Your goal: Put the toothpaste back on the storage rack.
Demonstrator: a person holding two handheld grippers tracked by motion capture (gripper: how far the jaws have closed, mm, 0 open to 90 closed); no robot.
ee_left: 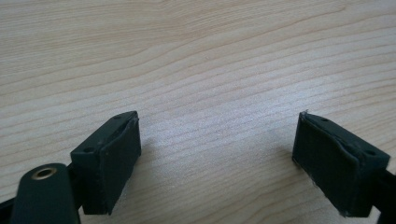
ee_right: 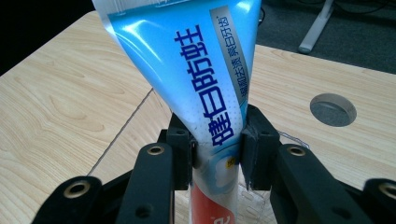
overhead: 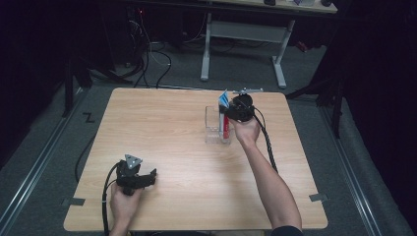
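A blue, white and red toothpaste tube [ee_right: 205, 93] stands upright in my right gripper [ee_right: 217, 151], whose jaws are shut on its middle. In the high view the right gripper [overhead: 235, 109] holds the toothpaste tube [overhead: 224, 114] over a clear plastic container [overhead: 214, 125] on the far middle of the wooden table [overhead: 162, 128]; the tube's red lower end is inside the container. My left gripper [overhead: 147, 177] rests near the table's front left. In its own view the left gripper [ee_left: 217, 163] is open over bare wood, with nothing between its pads.
A round cable hole [ee_right: 333, 109] is cut in the tabletop beyond the tube. A white desk frame [overhead: 243, 44] and cables [overhead: 147, 54] stand on the floor behind the table. Grey tape marks [overhead: 318, 197] sit near the front corners.
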